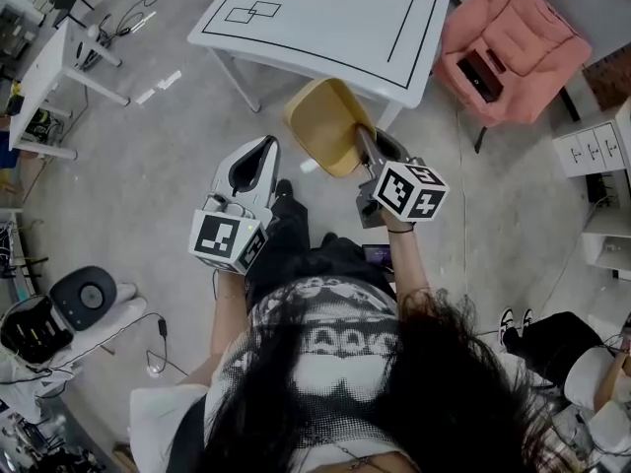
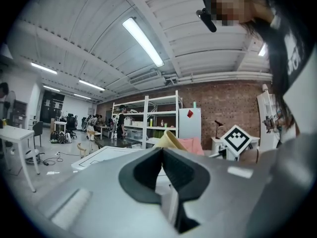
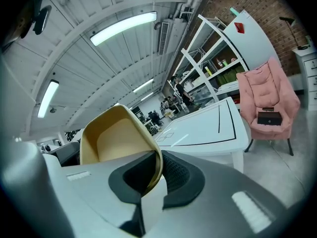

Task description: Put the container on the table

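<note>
Container [image 1: 320, 126] looks tan; white table [image 1: 325, 18], black lines; pink armchair [image 1: 513, 37].

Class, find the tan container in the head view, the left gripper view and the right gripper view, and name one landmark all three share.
Head view: container at centre, just below the white table.
Left gripper view: container peeks above the jaws, centre.
Right gripper view: container left of centre, its wall clamped in the right gripper.
Shared landmark: the white table with black lines.
</note>
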Motion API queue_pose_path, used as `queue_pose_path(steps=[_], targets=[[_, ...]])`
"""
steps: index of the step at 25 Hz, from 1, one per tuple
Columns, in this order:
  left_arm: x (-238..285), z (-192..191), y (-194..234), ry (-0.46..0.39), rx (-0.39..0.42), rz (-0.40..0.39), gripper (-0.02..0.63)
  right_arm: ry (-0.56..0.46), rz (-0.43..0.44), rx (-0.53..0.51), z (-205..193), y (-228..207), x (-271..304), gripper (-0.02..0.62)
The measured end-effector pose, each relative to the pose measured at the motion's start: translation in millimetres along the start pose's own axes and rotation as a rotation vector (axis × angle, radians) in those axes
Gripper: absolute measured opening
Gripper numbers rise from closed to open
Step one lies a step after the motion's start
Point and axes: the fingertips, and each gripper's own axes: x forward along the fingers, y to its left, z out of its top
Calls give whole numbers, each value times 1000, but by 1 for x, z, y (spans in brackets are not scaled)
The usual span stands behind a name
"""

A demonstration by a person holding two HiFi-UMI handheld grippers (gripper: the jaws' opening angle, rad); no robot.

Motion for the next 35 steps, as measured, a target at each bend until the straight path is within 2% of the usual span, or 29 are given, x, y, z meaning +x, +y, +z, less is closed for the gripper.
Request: queue_pose_path(steps=[9, 24, 31, 35], targets=[[28, -4, 56, -13, -22, -22, 0, 20, -18, -11, 5, 7, 61, 37], [79, 13, 259, -25, -13, -83, 0, 38, -83, -32, 38, 72, 253, 37], [89, 11, 323, -8, -25, -118, 0, 50, -104, -36, 33, 98, 311, 37], [89, 8, 346, -29, -29, -112, 0, 64, -112, -50, 31, 107, 330, 37]])
